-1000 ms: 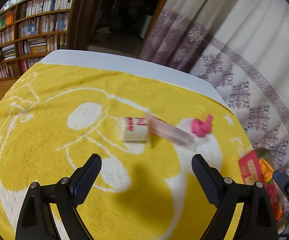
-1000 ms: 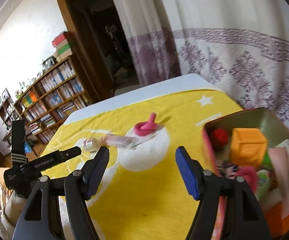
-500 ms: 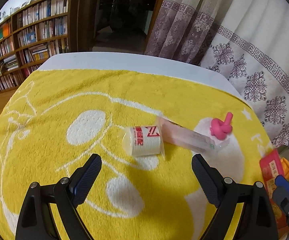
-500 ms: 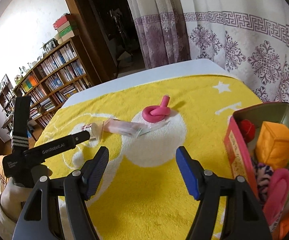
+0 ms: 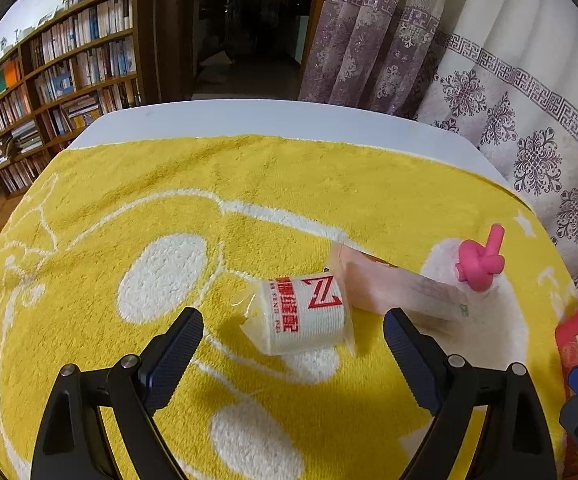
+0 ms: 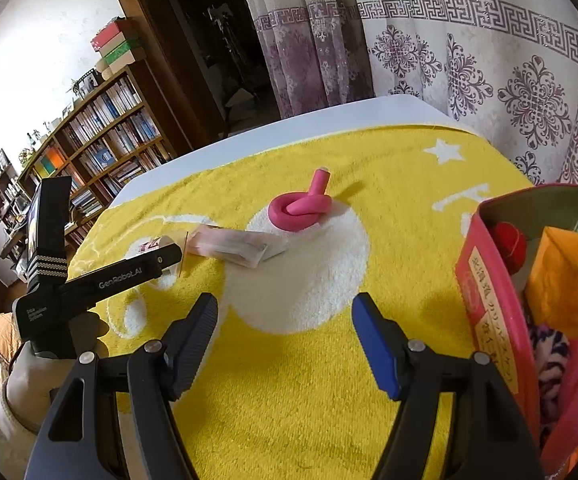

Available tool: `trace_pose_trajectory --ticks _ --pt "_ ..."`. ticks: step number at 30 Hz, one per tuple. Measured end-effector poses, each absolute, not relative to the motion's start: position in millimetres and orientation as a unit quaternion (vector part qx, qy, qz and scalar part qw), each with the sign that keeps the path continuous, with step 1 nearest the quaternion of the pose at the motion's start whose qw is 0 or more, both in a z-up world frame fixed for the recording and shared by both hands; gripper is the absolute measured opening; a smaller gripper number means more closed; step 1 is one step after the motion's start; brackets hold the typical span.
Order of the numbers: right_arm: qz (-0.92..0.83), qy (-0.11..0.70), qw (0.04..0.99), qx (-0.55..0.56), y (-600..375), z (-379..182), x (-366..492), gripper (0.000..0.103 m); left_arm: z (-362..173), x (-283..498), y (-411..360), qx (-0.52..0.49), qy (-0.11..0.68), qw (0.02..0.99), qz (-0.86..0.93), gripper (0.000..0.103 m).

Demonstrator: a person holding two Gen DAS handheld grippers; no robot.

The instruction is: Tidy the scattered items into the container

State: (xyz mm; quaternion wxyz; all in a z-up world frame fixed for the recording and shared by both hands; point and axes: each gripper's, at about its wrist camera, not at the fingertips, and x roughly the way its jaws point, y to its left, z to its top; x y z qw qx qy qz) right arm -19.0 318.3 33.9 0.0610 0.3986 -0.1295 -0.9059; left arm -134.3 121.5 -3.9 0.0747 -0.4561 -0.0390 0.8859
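Observation:
A white roll with red print in clear wrap [image 5: 303, 314] lies on the yellow towel, just ahead of my open left gripper [image 5: 293, 344] and between the lines of its fingers, untouched. Beside it lies a flat pink packet [image 5: 393, 288] [image 6: 233, 244], and a knotted pink foam tube [image 5: 481, 264] [image 6: 301, 208] sits further right. My right gripper [image 6: 285, 332] is open over bare towel, well short of the tube. The red tin [image 6: 485, 280] at the right holds an orange block [image 6: 565, 280], a red ball and other items.
The yellow towel [image 5: 169, 200] covers a white table [image 5: 249, 120] whose far edge is near a patterned curtain [image 6: 489, 72]. A bookshelf [image 5: 69, 80] and a dark doorway stand behind. A gloved hand [image 6: 41, 372] holds the left gripper's body at the left of the right wrist view.
Both grippers have come down and forward toward the towel. The white roll now sits close between the left fingers' lines; the pink tube and the tin look nearer in the right view.

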Motion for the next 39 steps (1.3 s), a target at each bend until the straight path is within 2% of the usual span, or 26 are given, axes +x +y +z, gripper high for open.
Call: trace_pose_trajectory --ticks 15,16,18,23,35,36,39 --pt "-0.900 -0.124 0.056 0.414 313 25 -31 0.073 -16 -145 124 -0.462 -0.040 0.092 0.881 0.092" --pt "-0.900 -0.122 0.056 0.415 312 25 -31 0.073 -16 -146 124 -0.461 -0.041 0.091 0.882 0.088" --pt "-0.900 -0.120 0.056 0.416 310 24 -32 0.073 -15 -147 122 -0.458 -0.042 0.086 0.884 0.068" --pt "-0.901 -0.115 0.055 0.414 305 25 -34 0.073 -14 -147 111 -0.451 -0.060 0.090 0.886 0.049" --pt "-0.894 -0.133 0.021 0.428 312 17 -62 0.073 0 -137 104 -0.427 -0.062 0.090 0.898 0.047" --pt "-0.894 -0.128 0.017 0.428 311 17 -66 0.072 -1 -138 102 -0.428 -0.065 0.090 0.897 0.047" --pt "-0.892 -0.126 0.012 0.435 309 14 -77 0.062 -1 -138 100 -0.431 -0.073 0.090 0.895 0.047"
